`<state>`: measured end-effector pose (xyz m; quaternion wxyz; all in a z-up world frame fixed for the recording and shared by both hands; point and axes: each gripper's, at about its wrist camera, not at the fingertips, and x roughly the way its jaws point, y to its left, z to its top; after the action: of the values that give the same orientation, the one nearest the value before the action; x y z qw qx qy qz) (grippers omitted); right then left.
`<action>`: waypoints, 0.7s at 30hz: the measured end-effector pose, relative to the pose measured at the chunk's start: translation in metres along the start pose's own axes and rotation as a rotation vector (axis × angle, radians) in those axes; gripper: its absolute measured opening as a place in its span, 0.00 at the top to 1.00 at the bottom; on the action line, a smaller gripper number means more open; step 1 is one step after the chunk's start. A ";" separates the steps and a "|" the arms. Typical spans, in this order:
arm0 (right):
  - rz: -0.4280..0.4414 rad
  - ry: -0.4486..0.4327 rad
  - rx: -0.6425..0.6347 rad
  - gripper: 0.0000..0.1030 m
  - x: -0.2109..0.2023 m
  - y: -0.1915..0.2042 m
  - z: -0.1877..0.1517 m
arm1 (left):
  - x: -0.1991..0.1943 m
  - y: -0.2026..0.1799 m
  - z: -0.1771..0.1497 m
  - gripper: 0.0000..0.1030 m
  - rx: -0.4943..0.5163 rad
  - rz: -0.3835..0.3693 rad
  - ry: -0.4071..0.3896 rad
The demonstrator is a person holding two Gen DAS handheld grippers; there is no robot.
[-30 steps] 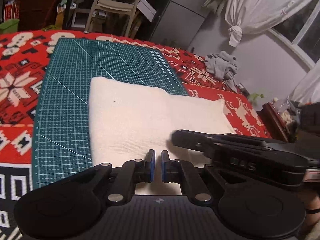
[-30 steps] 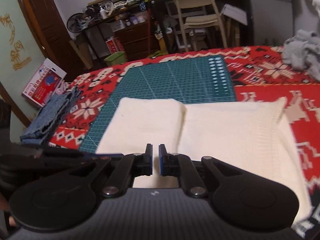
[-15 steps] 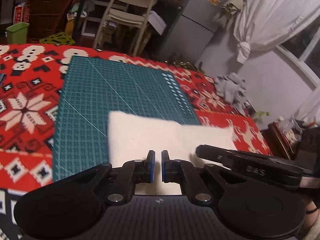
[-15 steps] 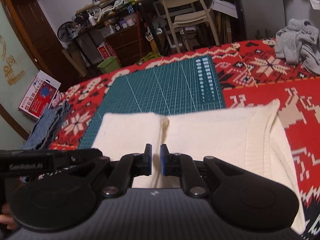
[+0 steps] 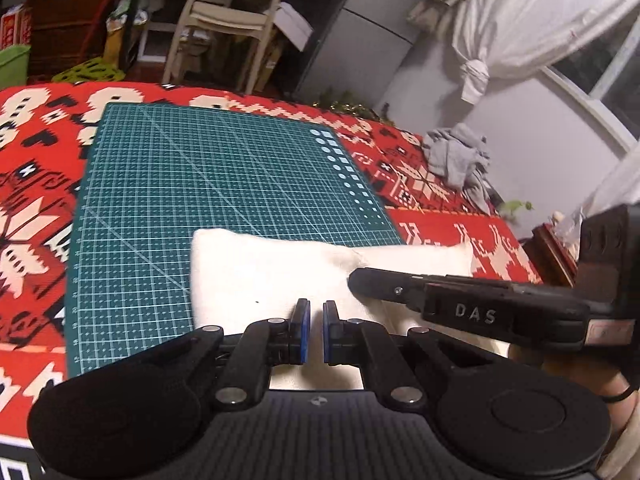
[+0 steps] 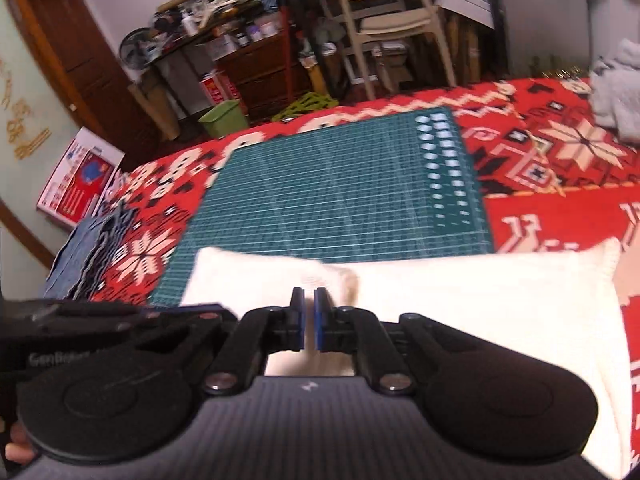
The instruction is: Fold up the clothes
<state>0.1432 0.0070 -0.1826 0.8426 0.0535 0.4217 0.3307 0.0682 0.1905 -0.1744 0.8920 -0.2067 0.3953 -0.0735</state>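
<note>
At nine o'clock in the right wrist view a folded stack of blue denim cloth [image 6: 86, 248] lies on the red patterned blanket [image 6: 560, 216], well apart from the work. Moving right, the dark green gridded cutting mat [image 5: 208, 184] covers the middle of the blanket, and the cream knitted garment [image 5: 260, 276] rests flat with one end on the mat's near part and the other on the blanket toward three o'clock. Its long axis runs nine to three, crosswise to both tools. The left gripper [image 5: 312, 330] sits over the garment's near edge, toward the mat end, its blue pads narrowed to a slim gap with no cloth seen between them. The right gripper [image 6: 308, 318] is alongside, equally narrow and apparently empty, nearer the raised crease and the longer span of garment toward three o'clock. Far off at two o'clock lies a crumpled grey garment [image 5: 460, 156]. Judging from this, the next fold would carry the near edge toward twelve o'clock.
</note>
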 end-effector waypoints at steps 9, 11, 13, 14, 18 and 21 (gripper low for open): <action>0.025 -0.018 -0.033 0.91 -0.011 0.012 0.004 | -0.011 0.000 0.000 0.95 0.011 0.038 -0.027; 0.042 -0.016 -0.040 0.91 -0.011 0.018 0.007 | -0.016 0.003 -0.001 0.95 0.013 0.075 -0.032; 0.060 -0.010 -0.051 0.91 -0.009 0.025 0.008 | -0.020 0.009 -0.002 0.95 -0.011 0.078 -0.038; 0.069 -0.002 -0.059 0.91 -0.007 0.029 0.008 | -0.022 0.012 -0.003 0.95 -0.026 0.078 -0.041; 0.088 0.030 -0.102 0.91 0.006 0.046 0.001 | -0.021 0.023 -0.006 0.96 -0.054 0.079 -0.033; 0.073 0.032 -0.121 0.97 0.012 0.045 -0.005 | -0.020 0.027 -0.007 0.95 -0.062 0.074 -0.033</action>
<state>0.1214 0.0485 -0.1777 0.8248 0.0123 0.4122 0.3868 0.0486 0.2187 -0.1766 0.8937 -0.2208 0.3898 -0.0247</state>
